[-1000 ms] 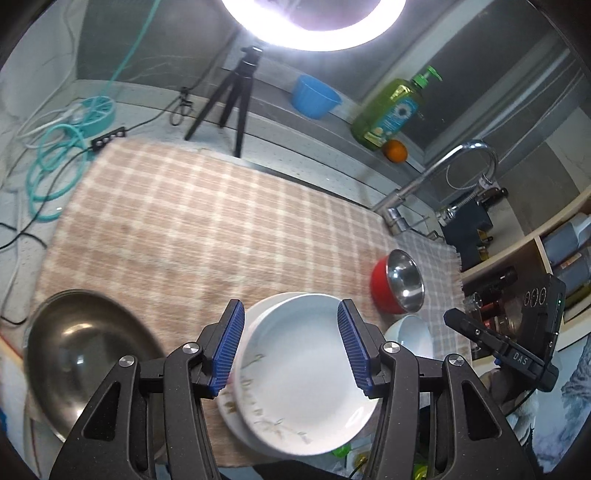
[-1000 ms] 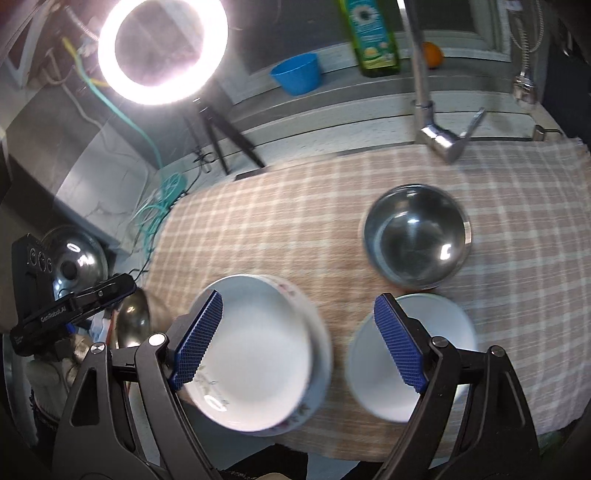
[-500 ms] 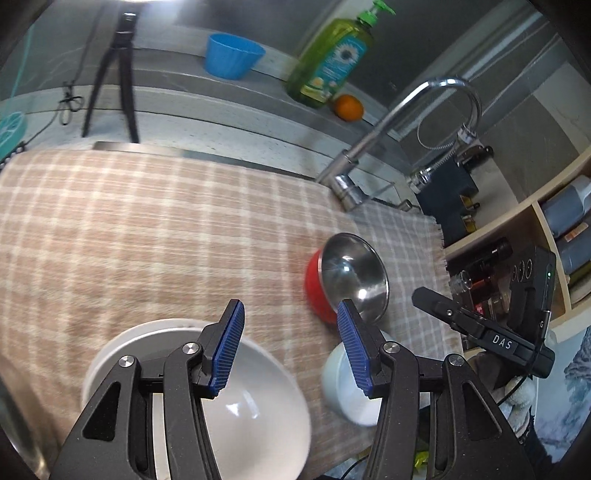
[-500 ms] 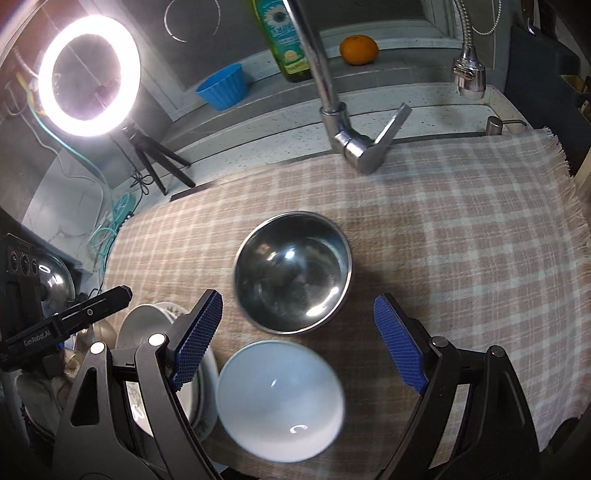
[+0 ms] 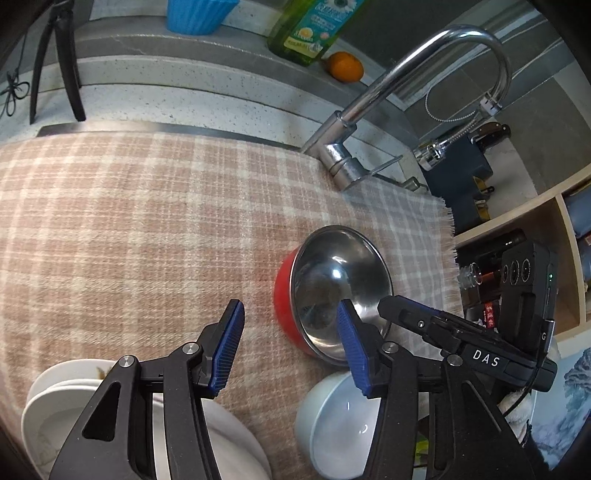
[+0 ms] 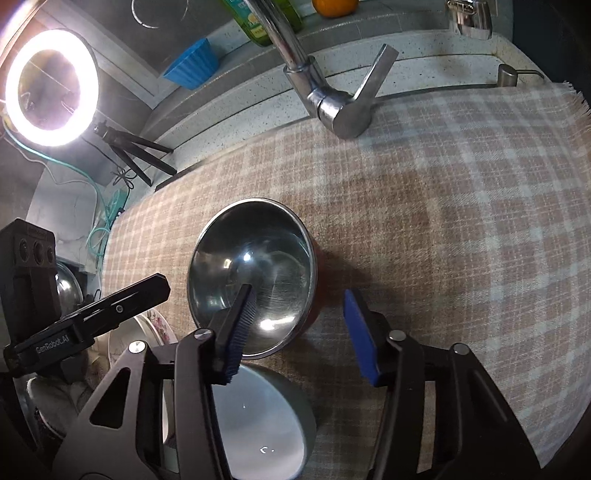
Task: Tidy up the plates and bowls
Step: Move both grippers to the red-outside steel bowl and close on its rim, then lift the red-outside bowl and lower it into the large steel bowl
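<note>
The steel bowl (image 6: 255,273) is seen on the checked cloth (image 6: 443,221), its rim straddled by the right gripper (image 6: 299,332), just narrowed yet unclamped. The left gripper (image 5: 291,350) is held apart, empty.

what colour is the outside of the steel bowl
Red; the round steel bowl's outer wall shows best in the left wrist view.

Counting around the faucet (image 5: 373,107), I see one steel bowl with a red outside (image 5: 332,291) in front of it on the bench, one white bowl (image 5: 336,424) nearer me, and two stacked white plates (image 5: 48,402) to their left. Behind it: one orange (image 5: 345,65), one blue cup (image 5: 197,14), one green soap bottle (image 5: 310,26).
</note>
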Demonstrator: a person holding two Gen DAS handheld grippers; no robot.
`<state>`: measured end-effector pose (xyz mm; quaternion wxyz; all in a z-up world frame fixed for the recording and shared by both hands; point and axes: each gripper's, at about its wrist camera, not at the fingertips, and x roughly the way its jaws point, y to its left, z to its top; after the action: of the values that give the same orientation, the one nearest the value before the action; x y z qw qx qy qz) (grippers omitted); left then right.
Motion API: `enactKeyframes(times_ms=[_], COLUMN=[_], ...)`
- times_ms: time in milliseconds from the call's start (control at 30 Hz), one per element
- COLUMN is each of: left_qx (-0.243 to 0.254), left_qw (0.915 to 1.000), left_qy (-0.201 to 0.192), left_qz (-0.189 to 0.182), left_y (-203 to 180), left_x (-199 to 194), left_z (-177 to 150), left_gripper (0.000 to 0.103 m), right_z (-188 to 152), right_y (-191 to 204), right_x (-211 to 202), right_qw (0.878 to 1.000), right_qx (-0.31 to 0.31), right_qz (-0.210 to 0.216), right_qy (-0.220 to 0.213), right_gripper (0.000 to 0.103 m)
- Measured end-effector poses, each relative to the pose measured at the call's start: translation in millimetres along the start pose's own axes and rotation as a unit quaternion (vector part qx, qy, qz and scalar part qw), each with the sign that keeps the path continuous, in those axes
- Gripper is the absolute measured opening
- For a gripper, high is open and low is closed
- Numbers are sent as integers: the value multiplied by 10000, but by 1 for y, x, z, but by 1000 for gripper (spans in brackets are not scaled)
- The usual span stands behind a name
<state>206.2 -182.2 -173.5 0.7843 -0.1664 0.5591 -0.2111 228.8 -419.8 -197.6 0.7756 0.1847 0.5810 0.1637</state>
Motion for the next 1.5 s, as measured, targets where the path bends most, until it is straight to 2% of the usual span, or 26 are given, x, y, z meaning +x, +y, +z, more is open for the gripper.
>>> enactKeyframes(times_ms=[67,233,367,467,700,833,1167,1500], left_qx=[25,90,101,175,309,368,385,242], left_qw=[10000,9999,9999,9997,9994,9993,9983,9959], left_qy=[40,116,134,138,99,-24,-444,-866], left_qz=[18,49,25,25,81,95,41,76], left_y=[0,-1,-1,-4,-9,-10,1,32], left_x=[5,14,18,20,21,13,-40,-104], left_z=[1,0,2,2,5,6,0,-23], left_gripper=[47,27,23,19,19,19,19,19], right_z=[-1,-2,-3,-3,0,2,-1,-16], right_y=[-2,-5,-6,-5,3,9,55,124], right_x=[4,10,12,12,9,3,-16,-21], right_qw=[10000,9998,9999,9999,9999,10000,9991,9967], right_qx=[8,39,41,48,-76,-72,-349,-731], right_qz=[38,98,51,45,-97,-7,204,347], right_qy=[54,142,135,137,57,2,-137,-74], right_gripper=[42,24,19,19,18,18,18,18])
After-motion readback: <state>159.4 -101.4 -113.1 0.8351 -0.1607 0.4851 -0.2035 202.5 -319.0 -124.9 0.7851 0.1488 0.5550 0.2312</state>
